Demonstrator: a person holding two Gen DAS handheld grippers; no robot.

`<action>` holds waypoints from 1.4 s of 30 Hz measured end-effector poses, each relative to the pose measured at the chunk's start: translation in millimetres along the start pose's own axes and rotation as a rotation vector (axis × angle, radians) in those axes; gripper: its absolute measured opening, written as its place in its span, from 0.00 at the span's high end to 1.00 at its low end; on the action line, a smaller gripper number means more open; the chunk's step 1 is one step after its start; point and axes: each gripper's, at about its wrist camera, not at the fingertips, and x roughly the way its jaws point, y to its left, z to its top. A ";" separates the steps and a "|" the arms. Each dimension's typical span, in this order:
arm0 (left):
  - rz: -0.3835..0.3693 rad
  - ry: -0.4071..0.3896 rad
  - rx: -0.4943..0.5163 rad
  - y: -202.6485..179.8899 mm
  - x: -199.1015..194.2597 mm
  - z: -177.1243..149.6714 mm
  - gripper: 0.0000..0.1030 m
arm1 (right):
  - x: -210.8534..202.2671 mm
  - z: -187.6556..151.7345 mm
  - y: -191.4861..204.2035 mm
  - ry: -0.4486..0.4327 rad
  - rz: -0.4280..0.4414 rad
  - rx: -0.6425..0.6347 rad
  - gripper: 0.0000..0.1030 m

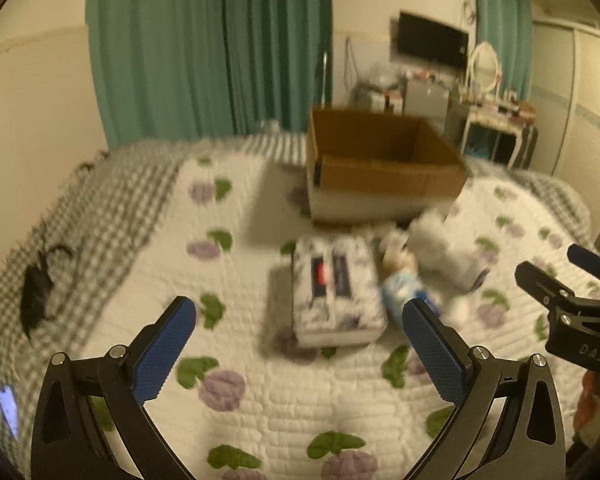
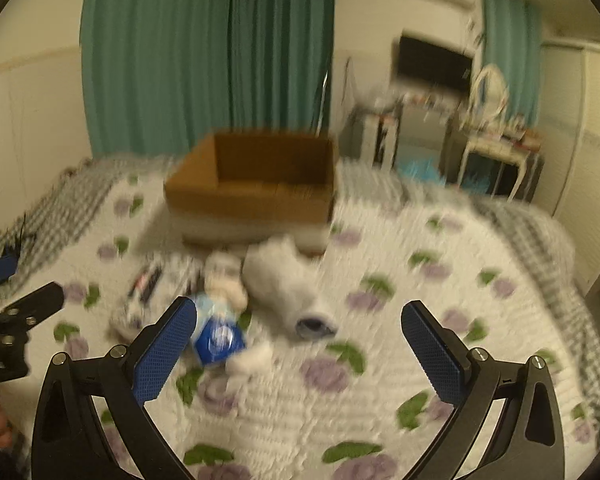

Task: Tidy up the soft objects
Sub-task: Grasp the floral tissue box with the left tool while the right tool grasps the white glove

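Note:
An open brown cardboard box stands on the floral quilt; it also shows in the right wrist view. In front of it lie a white patterned pack, a small doll in light blue and a white fluffy roll. The right wrist view shows the pack, the doll and the fluffy roll. My left gripper is open and empty, above the quilt near the pack. My right gripper is open and empty, just short of the fluffy roll.
The bed's quilt has a checked blanket along the left, with a black object on it. Green curtains, a TV and a dressing table stand behind the bed.

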 end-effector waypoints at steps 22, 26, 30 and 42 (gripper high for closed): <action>-0.056 0.109 0.050 -14.6 72.9 -16.9 0.00 | 82.2 -22.5 27.3 0.264 0.045 -0.047 0.67; -0.074 0.109 0.065 -20.4 81.9 -17.0 0.00 | 69.5 -14.8 16.5 0.219 0.064 -0.001 0.67; -0.077 0.117 0.088 -28.1 94.1 -19.9 0.00 | 71.3 -15.7 13.1 0.227 0.073 0.013 0.67; -0.079 0.094 0.113 -28.4 101.9 -21.6 0.22 | 60.2 -16.8 9.5 0.186 0.103 0.027 0.67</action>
